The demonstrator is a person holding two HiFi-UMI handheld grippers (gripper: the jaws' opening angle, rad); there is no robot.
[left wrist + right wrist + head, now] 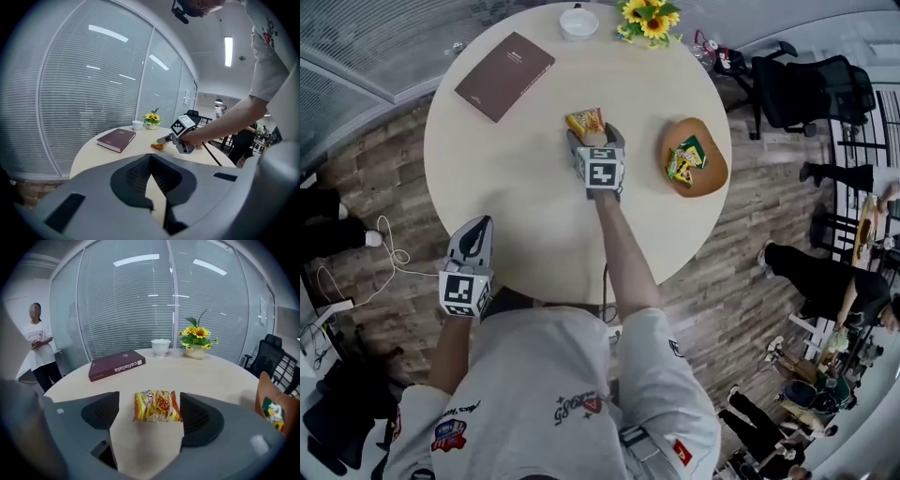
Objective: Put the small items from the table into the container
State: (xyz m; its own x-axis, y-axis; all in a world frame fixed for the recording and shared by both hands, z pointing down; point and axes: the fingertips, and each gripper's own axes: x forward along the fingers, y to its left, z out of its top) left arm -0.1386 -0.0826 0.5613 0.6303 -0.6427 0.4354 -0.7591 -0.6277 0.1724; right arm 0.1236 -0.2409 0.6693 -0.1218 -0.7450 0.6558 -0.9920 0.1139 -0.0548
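Straddling the snack packet (585, 122) with the right gripper (596, 141), not yet closing on it.

Holding the right gripper's jaws wide apart and gripping nothing, with the packet lying flat on the table (516, 187) between the far ends of the pads, clear of both. Presenting the packet's slightly longer side across the gap, as far as can be judged, so probably needing only a straight squeeze inward. Holding the left gripper (480, 225) pinched together and empty at the table's near rim, well apart from the packet, making the right hand plainly the nearer. Sitting to the packet's right, near the right gripper: the wooden bowl (714, 176) with green packets (686, 159) already inside, likely calling for a short sideways carry after lifting.
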